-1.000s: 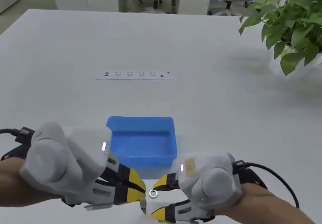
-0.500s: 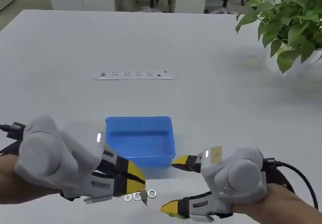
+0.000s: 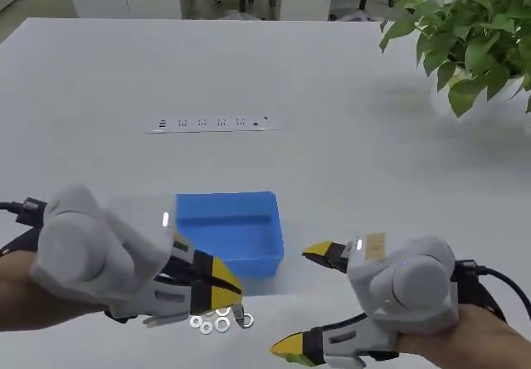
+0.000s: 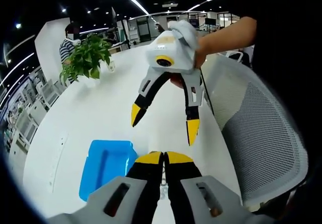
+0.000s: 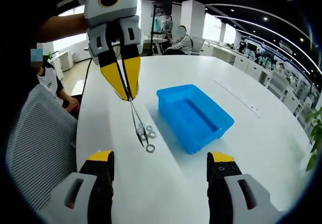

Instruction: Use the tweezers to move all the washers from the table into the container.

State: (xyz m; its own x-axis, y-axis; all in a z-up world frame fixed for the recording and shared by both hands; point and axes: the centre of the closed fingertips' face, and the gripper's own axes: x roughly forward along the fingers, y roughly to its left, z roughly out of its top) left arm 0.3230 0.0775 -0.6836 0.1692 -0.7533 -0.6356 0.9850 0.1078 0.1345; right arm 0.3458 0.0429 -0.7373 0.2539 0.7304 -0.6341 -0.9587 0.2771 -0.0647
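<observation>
A blue container (image 3: pixel 228 228) stands on the white table, just beyond my two grippers. My left gripper (image 3: pixel 222 290) is shut on thin metal tweezers (image 5: pixel 135 121), whose tips point down among several small washers (image 3: pixel 211 321) lying in front of the container. In the right gripper view those washers (image 5: pixel 147 135) sit left of the container (image 5: pixel 193 114), under the left gripper (image 5: pixel 126 88). My right gripper (image 3: pixel 297 300) stands wide open with nothing between its jaws, to the right of the washers. The left gripper view shows it (image 4: pixel 164 125) above the container (image 4: pixel 105 166).
A flush socket panel (image 3: pixel 214 124) lies in the table's middle. A potted plant (image 3: pixel 465 37) stands at the far right. A mesh chair (image 5: pixel 35 133) is close behind the table's near edge. People sit at desks (image 5: pixel 181 38) far behind.
My right gripper has drawn off to the right, away from the left gripper. The left gripper stays shut on the tweezers, now over the washers. The head camera has shifted.
</observation>
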